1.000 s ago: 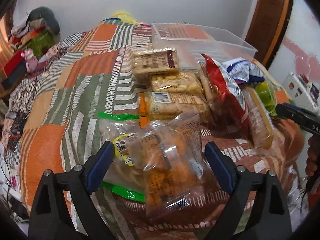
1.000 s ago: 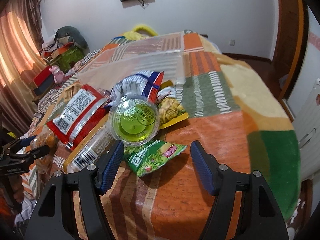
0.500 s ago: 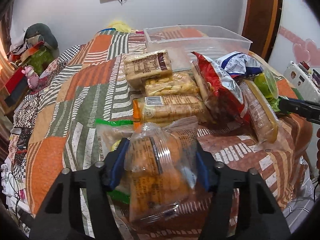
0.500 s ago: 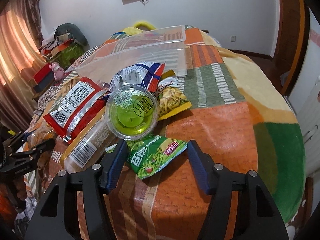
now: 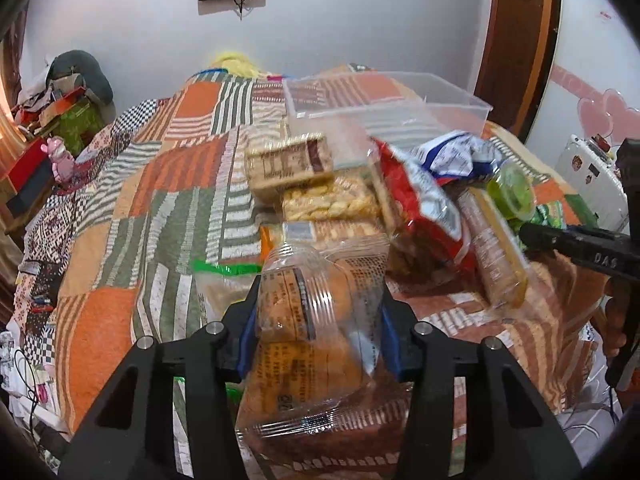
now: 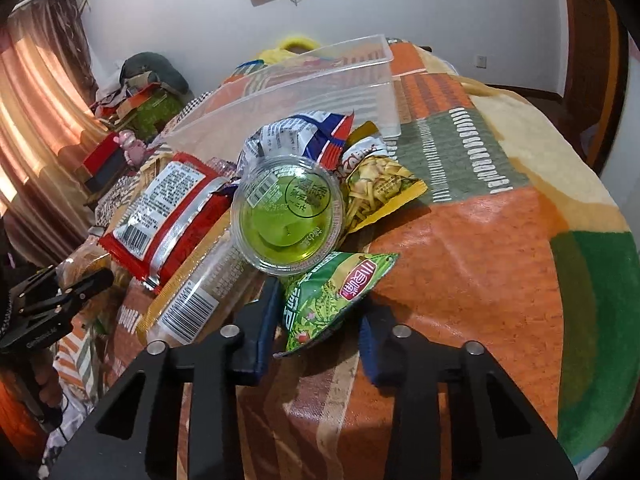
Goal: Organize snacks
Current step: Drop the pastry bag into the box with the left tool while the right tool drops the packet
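My left gripper (image 5: 316, 332) is shut on a clear bag of orange pastries (image 5: 316, 320) and holds it above the quilt. Behind it lie biscuit packs (image 5: 288, 164), a red snack bag (image 5: 420, 204) and a clear plastic bin (image 5: 400, 100). My right gripper (image 6: 320, 328) has its jaws closed in around a green snack packet (image 6: 340, 292) that lies on the quilt; the packet sits between the pads. A green jelly cup (image 6: 288, 216) rests just beyond it, with a yellow chip bag (image 6: 380, 192) and a blue-white bag (image 6: 296, 136) near the bin (image 6: 320, 88).
The snacks lie on a patchwork quilt (image 5: 132, 200) over a bed. Clutter and a pink toy (image 5: 60, 156) stand at the far left. A wooden door (image 5: 516, 40) and a white appliance (image 5: 592, 184) are at the right. The left gripper also shows in the right wrist view (image 6: 60, 296).
My left gripper closed on the pastry bag and lifted it. My right gripper moved forward and narrowed around the green packet.
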Motion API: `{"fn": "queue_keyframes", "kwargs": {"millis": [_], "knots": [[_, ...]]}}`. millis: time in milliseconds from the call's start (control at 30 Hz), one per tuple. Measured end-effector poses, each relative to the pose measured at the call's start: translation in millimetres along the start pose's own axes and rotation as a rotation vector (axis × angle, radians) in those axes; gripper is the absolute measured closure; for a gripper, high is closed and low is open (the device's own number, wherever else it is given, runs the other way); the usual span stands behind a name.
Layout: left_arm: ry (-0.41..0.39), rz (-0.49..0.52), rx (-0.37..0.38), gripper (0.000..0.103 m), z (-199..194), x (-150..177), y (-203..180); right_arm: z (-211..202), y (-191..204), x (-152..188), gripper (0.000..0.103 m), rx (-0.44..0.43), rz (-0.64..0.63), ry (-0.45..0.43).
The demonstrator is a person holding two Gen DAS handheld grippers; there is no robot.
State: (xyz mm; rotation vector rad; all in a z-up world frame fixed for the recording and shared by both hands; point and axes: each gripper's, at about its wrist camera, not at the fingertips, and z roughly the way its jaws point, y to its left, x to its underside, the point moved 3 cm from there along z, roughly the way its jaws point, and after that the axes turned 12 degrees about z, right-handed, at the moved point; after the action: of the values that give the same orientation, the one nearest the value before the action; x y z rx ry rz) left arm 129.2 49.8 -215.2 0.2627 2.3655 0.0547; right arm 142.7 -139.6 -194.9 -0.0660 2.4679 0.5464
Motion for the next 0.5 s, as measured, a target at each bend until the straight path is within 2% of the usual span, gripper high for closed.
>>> {"fn": "queue_keyframes", "kwargs": {"millis": [133,233,500], "knots": [[-0.04,0.009,-0.003,0.054,-12,-14,-1,-13,0,1,0.077,0.049,-0.031,-0.04],[-0.072,0.004,0.001,0.054,-19,-27,-1,-26,-5,-3,0.081,0.053,-0.027,-0.063],[-0.152,0.005,0.005,0.054,-30,-70,-1,-56,-3,-22,0.081,0.072,-0.048,-0.164]]}}
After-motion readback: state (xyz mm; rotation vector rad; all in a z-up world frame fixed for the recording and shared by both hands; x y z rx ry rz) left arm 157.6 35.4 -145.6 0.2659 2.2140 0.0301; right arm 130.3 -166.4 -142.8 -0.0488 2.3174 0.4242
